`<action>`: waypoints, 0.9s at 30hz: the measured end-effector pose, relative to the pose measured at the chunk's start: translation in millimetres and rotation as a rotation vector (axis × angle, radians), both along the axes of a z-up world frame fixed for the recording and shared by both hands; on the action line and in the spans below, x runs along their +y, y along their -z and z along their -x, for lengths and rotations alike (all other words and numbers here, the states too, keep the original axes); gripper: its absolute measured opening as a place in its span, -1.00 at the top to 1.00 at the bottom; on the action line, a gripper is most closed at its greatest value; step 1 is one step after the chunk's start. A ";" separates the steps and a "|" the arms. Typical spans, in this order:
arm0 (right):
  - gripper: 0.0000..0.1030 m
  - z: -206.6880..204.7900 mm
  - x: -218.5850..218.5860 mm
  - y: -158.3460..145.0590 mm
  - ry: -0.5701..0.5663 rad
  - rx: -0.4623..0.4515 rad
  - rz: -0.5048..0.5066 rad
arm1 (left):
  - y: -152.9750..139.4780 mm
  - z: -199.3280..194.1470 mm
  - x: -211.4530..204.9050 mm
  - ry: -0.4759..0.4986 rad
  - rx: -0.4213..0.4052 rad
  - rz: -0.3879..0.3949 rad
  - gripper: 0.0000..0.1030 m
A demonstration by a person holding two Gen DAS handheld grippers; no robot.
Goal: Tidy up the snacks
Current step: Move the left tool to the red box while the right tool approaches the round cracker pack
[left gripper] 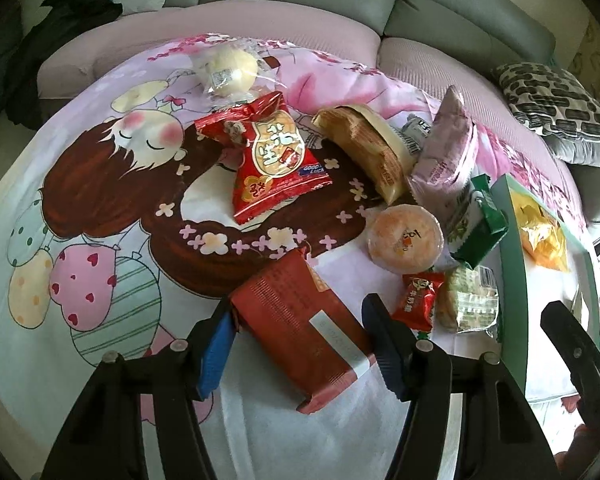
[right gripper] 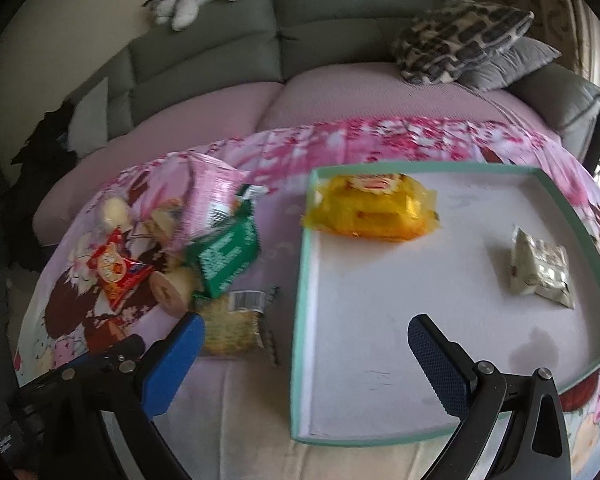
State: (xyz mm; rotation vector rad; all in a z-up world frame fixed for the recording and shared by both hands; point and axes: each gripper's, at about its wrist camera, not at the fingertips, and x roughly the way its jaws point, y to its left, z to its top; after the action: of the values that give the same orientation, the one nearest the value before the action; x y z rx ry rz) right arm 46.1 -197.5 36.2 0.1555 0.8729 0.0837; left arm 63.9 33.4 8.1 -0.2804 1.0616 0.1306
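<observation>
We hold our right gripper open and empty over the near left rim of the teal tray, whose white floor lies mostly bare. Our left gripper grips a long red packet, its blue pads pressing both sides, just above the cartoon cloth left of the snack pile.

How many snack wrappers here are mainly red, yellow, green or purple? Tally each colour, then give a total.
Red: 3 (peanut bag, small candy, brick-red pack)
Yellow: 1 (yellow pack)
Green: 1 (green pack)
Purple: 1 (purple pack)
Total: 6
</observation>
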 end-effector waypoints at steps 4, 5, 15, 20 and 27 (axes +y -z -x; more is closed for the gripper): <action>-0.65 -0.1 13.2 -0.4 -0.043 -0.023 0.018 | -1.8 3.2 -1.2 -0.013 -0.010 0.002 -0.26; -0.63 -0.1 16.8 -0.1 -0.054 -0.026 0.027 | -2.9 3.6 1.6 -0.018 -0.015 0.003 -0.26; -0.19 -3.7 52.2 9.7 -0.186 -0.012 0.043 | -2.7 8.0 7.4 -0.049 -0.005 0.025 -0.26; -0.19 -11.0 58.2 23.3 -0.186 0.034 0.065 | 0.4 7.8 10.2 -0.054 0.003 0.033 -0.26; -0.17 -17.0 57.5 31.4 -0.165 0.061 0.081 | 1.0 8.8 10.9 -0.054 0.005 0.038 -0.26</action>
State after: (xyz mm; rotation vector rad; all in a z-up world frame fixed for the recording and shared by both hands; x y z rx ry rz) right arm 63.2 -140.0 4.7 0.0104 0.9479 0.1981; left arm 55.1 44.2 7.1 -0.3436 1.0630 0.1595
